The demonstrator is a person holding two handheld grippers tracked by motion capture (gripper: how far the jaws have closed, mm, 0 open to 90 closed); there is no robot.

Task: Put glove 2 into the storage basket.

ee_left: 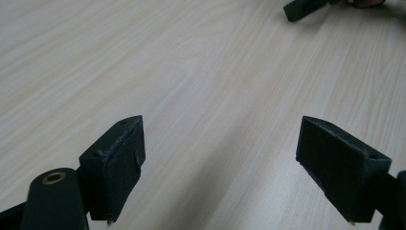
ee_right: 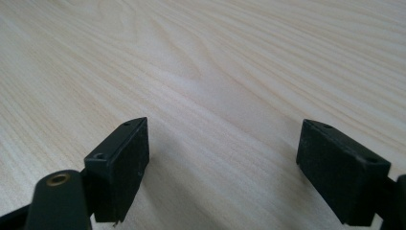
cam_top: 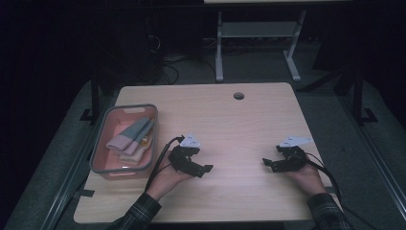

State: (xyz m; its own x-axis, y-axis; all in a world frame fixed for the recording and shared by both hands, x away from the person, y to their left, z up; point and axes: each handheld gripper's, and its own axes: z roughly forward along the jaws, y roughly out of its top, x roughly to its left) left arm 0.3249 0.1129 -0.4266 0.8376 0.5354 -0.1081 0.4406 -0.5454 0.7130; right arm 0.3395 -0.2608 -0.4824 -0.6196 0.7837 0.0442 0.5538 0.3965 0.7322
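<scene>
At lower centre of frame, left tool (cam_top: 203,168) and right tool (cam_top: 268,164) rested released on bare surface (cam_top: 239,129); folded socks (cam_top: 131,139) already in bin (cam_top: 125,168), nothing apparently left.

grommet hole (cam_top: 238,96) near far edge of wooden table (cam_top: 249,124); grey desk frame (cam_top: 258,36) on floor beyond.

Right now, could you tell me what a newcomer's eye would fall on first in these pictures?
Probably the pink bin at the table's left edge, holding folded cloths in grey, pink and tan. Next, the two black grippers resting near the front: the left gripper beside the bin, the right gripper opposite, both with jaws wide open over bare wood and pointing toward each other.
</scene>
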